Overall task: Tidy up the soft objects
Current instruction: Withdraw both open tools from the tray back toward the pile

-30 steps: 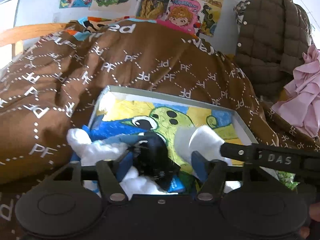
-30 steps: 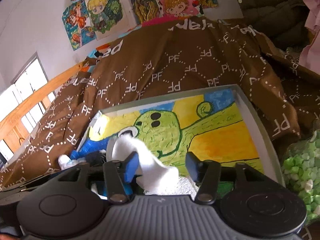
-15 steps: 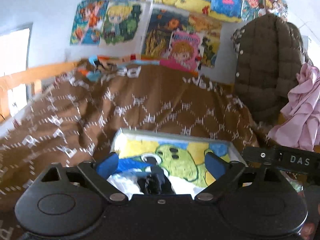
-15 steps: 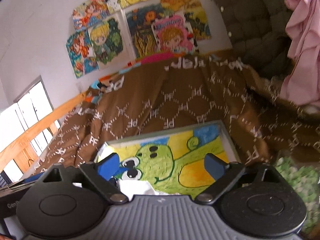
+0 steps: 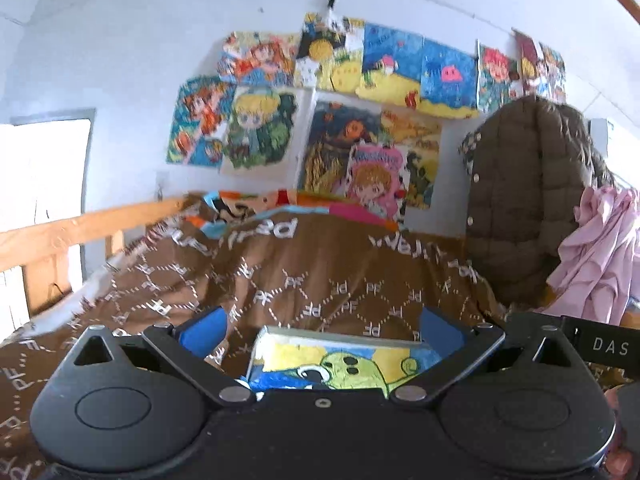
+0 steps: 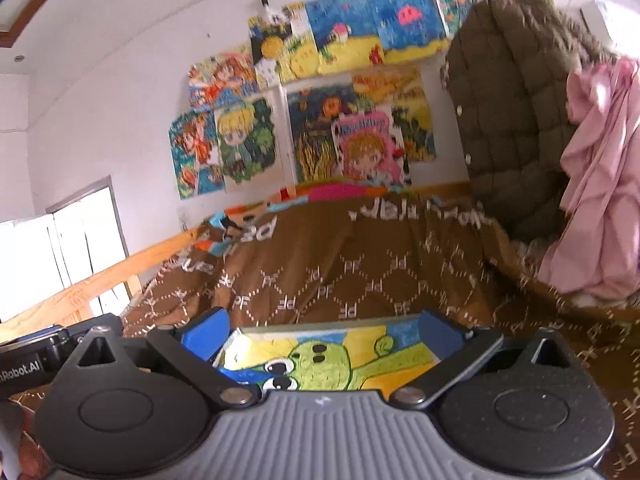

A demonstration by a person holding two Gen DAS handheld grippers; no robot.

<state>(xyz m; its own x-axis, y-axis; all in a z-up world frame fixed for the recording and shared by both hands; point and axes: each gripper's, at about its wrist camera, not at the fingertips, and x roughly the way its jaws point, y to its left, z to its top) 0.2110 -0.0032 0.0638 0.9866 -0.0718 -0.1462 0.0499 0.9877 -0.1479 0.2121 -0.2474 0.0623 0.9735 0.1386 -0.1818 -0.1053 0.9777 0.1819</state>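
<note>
Hovering with jaws opening wide and nothing between them, the left gripper (image 5: 322,330) and right gripper (image 6: 324,330) face the painted tray (image 6: 400,354) on the brown quilt (image 6: 340,264). Release looks finished; its soft contents are hidden, so the next move calls for finding another piece.

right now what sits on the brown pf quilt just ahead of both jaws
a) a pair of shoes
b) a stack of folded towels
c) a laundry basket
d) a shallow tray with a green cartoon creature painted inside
d: the shallow tray, painted with a green creature on yellow and blue, lies on the brown quilt ahead of both sets of jaws, which are opening with nothing between them.
</note>
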